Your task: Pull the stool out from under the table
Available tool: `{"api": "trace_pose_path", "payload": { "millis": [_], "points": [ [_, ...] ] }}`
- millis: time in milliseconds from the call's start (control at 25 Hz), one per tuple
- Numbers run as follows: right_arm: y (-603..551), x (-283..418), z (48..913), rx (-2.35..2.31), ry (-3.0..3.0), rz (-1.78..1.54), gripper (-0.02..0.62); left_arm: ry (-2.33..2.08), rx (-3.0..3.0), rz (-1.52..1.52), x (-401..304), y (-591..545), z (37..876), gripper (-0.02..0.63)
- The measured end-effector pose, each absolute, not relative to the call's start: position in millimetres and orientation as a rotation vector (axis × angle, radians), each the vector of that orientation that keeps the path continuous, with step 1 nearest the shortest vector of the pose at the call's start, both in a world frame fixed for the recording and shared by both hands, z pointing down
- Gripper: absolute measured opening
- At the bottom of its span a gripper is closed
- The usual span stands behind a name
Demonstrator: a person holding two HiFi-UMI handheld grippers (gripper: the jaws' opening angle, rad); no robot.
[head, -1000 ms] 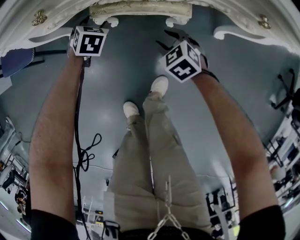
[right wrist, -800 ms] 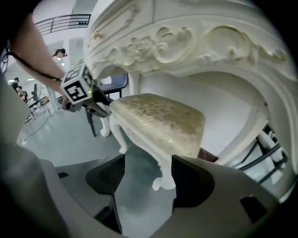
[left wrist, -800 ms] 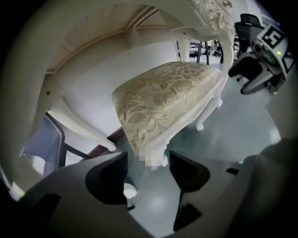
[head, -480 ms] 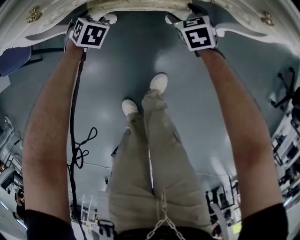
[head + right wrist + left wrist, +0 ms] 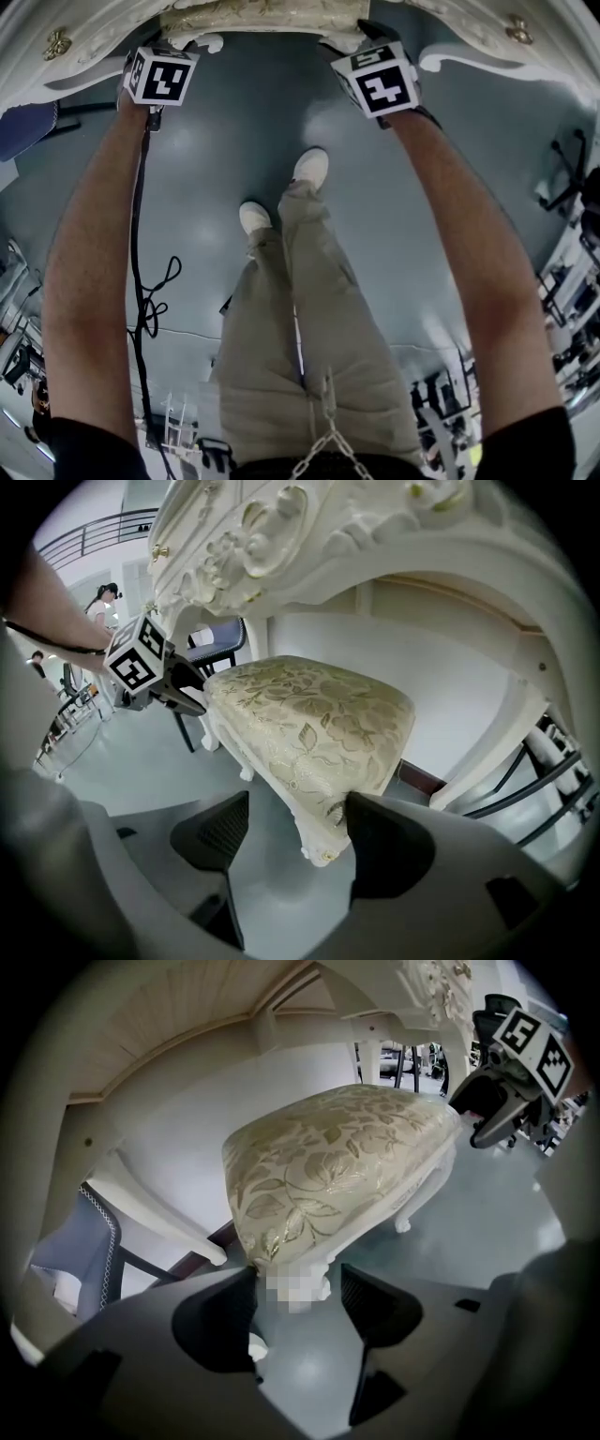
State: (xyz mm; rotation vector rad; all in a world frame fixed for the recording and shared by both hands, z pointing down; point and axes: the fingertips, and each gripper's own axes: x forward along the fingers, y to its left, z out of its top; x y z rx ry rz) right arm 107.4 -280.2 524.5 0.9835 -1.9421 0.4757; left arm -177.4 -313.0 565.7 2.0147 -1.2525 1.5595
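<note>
Stool (image 5: 262, 17): upper centre of the head view, tucked under the carved white counter (image 5: 478, 54). Only its near edge and two curled white feet show past the counter's rim. Grey floor (image 5: 234, 122) below it.

Left tongs (image 5: 295, 1302): jaws spread wide. The stool's near corner, gold leaf-pattern cushion above a white leg, sits in the gap at the lower centre of the left gripper view. The left-hand jaw is just beside the cushion's corner and the right-hand jaw stands apart from the leg. No pinch visible.

Right tongs (image 5: 291, 832): jaws have just been opening and now stand spread. The stool's other near corner and its white leg hang between them at the lower centre of the right gripper view. The right-hand jaw overlaps the cushion's edge, contact unclear; the left-hand jaw is well clear of it.

Each gripper view shows the opposite tongs at the stool's far corner: upper right in the left gripper view, middle left in the right gripper view. In the head view the two marker cubes flank the stool, one at upper left, one at upper right.
</note>
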Motion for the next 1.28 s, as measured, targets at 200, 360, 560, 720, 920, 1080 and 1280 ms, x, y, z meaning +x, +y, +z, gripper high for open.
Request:
{"api": "trace_pose_path", "payload": {
  "millis": [200, 360, 560, 720, 920, 1080, 1280],
  "points": [
    [-258, 114, 524, 0.962, -1.945, 0.463, 0.305, -1.245, 2.014, 1.533, -168, -300, 564, 0.262],
    [-256, 122, 526, 0.986, -1.93, 0.46, 0.305, -1.205, 2.037, 1.572, -162, -272, 564, 0.262],
    [-265, 133, 525, 1.006, -1.906, 0.421, 0.307, -1.258, 2.019, 1.58, -167, -275, 557, 0.262],
    [-278, 145, 544, 1.02, -1.822, 0.49, 0.359, -1.223, 1.97, 1.61, -169, -284, 567, 0.29],
    [-280, 151, 558, 1.051, -1.752, 0.588, 0.359, -1.186, 1.929, 1.559, -159, -291, 573, 0.293],
    [-273, 157, 554, 1.095, -1.75, 0.591, 0.357, -1.222, 1.934, 1.508, -155, -287, 567, 0.292],
    [-262, 152, 555, 1.088, -1.747, 0.6, 0.357, -1.237, 1.92, 1.488, -159, -274, 566, 0.292]
  ]
}}
